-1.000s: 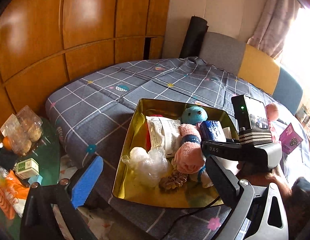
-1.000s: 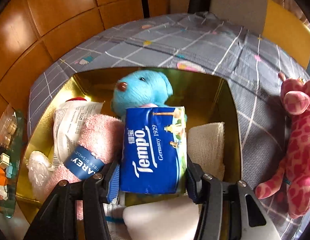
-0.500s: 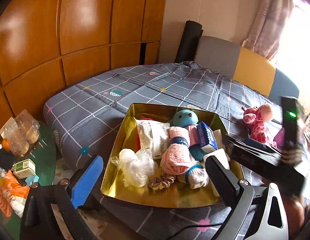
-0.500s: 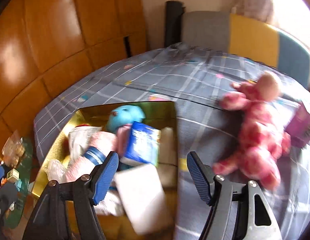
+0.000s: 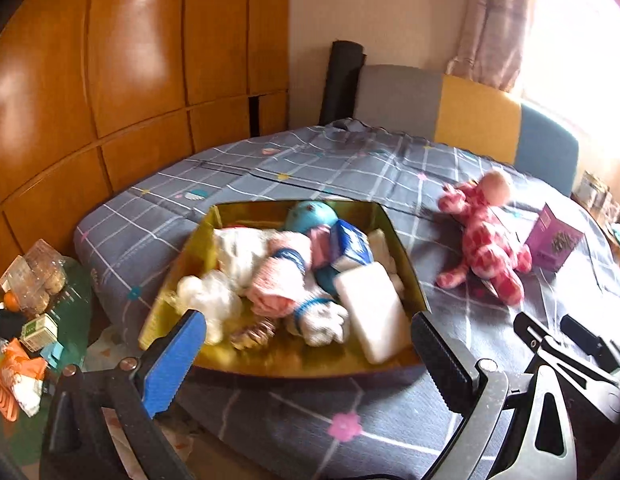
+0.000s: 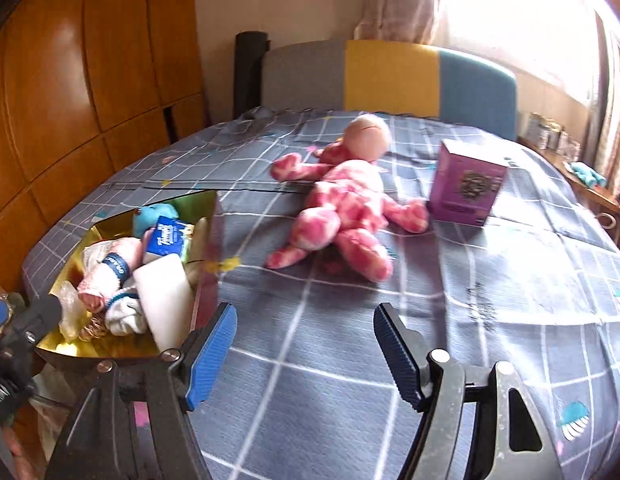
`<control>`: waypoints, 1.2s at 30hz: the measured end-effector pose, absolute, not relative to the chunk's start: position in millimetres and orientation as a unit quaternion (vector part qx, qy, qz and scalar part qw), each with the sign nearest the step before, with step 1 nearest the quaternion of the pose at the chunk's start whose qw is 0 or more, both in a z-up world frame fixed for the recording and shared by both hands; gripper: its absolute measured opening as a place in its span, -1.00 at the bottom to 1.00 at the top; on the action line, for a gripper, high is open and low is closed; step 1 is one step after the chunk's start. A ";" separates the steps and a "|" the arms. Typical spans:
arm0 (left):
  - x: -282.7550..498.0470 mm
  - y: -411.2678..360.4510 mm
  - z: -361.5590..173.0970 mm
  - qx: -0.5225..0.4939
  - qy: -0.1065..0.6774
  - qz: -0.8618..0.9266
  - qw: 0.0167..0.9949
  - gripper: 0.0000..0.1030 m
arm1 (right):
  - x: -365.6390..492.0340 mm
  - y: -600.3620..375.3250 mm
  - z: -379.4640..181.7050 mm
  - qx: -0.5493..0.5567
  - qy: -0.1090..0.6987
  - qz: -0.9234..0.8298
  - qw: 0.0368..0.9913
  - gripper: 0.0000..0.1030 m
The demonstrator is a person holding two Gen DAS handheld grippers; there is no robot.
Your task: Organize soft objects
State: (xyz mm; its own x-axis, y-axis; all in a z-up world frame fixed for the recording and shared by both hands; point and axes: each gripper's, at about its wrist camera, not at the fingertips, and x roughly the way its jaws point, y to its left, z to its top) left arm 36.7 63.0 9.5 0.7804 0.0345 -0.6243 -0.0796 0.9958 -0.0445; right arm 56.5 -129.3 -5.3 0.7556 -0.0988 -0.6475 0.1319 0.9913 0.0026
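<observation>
Comparing with a second ago, the blue tissue pack [image 6: 166, 238] is no longer between the right gripper [image 6: 306, 350] fingers; it now leans inside the gold tray [image 6: 208, 240] against the blue plush [image 6: 152, 214], next to the rolled pink towel [image 6: 110, 268] and the white block [image 6: 164, 300]. The right gripper's view has swung off the tray, which now sits at nine o'clock in its frame, and toward the pink plush toy [image 6: 341, 204] lying on the checked bed cover [image 6: 509, 300] at twelve o'clock. The purple box [image 6: 467, 186] stands just beside the toy at about one o'clock.

The right gripper's jaws stand wide apart with only bed cover between them, nothing gripped, pointing steeply down at the mattress short of the toy.

The left gripper [image 5: 310, 352] has also drawn back from the tray; a second ago the tray filled the centre of its view, and now the tray's near rim sits between its spread fingers, with the pink toy showing at two o'clock. Its jaws are wide open and empty, tilted down toward the tray [image 5: 178, 264]. Part of the right gripper's body shows at its four o'clock edge.
</observation>
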 end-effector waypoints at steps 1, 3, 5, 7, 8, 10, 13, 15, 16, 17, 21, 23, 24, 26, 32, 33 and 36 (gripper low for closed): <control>35.6 57.7 6.8 -0.031 0.332 0.023 0.942 0.99 | 52.4 -132.0 -4.5 0.023 0.341 -0.067 0.938 0.40; 34.0 48.5 2.0 -0.024 0.340 0.015 0.940 0.99 | 47.2 -134.7 -2.5 0.016 0.333 -0.080 0.939 0.40; 33.2 41.4 0.3 -0.021 0.345 0.008 0.938 0.99 | 43.3 -136.1 -0.7 0.012 0.328 -0.086 0.941 0.40; 32.2 38.2 0.0 -0.020 0.345 0.002 0.938 0.99 | 39.1 -134.8 1.3 0.006 0.322 -0.090 0.942 0.40; 32.9 38.1 0.9 -0.022 0.347 -0.001 0.938 0.99 | 38.1 -133.7 2.1 0.003 0.320 -0.091 0.943 0.40; 35.4 40.9 2.3 -0.037 0.352 -0.005 0.935 0.99 | 37.3 -131.6 4.0 0.000 0.318 -0.090 0.944 0.40; 38.0 46.8 3.0 -0.050 0.356 -0.001 0.933 0.99 | 36.2 -124.4 7.6 -0.007 0.315 -0.082 0.946 0.40; 39.0 51.2 3.6 -0.055 0.356 0.004 0.933 0.99 | 36.3 -117.8 10.0 -0.010 0.312 -0.074 0.947 0.40; 39.5 53.1 3.9 -0.056 0.356 0.006 0.933 0.99 | 36.6 -114.9 10.3 -0.010 0.311 -0.069 0.948 0.40; 40.3 54.8 4.1 -0.055 0.356 0.009 0.933 0.99 | 37.1 -112.8 10.0 -0.008 0.313 -0.065 0.947 0.40; 40.3 58.4 5.5 -0.049 0.353 0.012 0.934 0.99 | 39.9 -109.0 5.8 -0.006 0.322 -0.061 0.945 0.40; 39.7 59.1 5.5 -0.047 0.350 0.014 0.935 0.99 | 41.0 -109.8 3.7 -0.002 0.326 -0.060 0.943 0.40; 39.7 58.9 5.1 -0.045 0.351 0.014 0.935 0.99 | 41.3 -110.0 3.3 -0.001 0.327 -0.060 0.943 0.40; 40.1 59.5 5.1 -0.046 0.353 0.015 0.934 0.99 | 41.4 -110.1 2.7 -0.001 0.327 -0.060 0.943 0.40; 41.0 58.8 3.8 -0.041 0.358 0.015 0.933 0.99 | 43.5 -109.1 0.6 -0.003 0.331 -0.056 0.942 0.40; 40.9 59.1 3.5 -0.041 0.359 0.016 0.932 0.99 | 43.6 -109.0 0.4 -0.003 0.331 -0.056 0.942 0.40; 41.8 60.3 2.6 -0.045 0.362 0.016 0.931 0.99 | 44.5 -108.3 -0.2 -0.004 0.332 -0.056 0.942 0.40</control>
State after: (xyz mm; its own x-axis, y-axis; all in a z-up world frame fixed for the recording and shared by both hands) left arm 41.8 60.3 2.6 0.7379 -0.0023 -0.6750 -0.0623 0.9955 -0.0714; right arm 44.5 -108.3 -0.2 0.7733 -0.1072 -0.6249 0.1019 0.9938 -0.0444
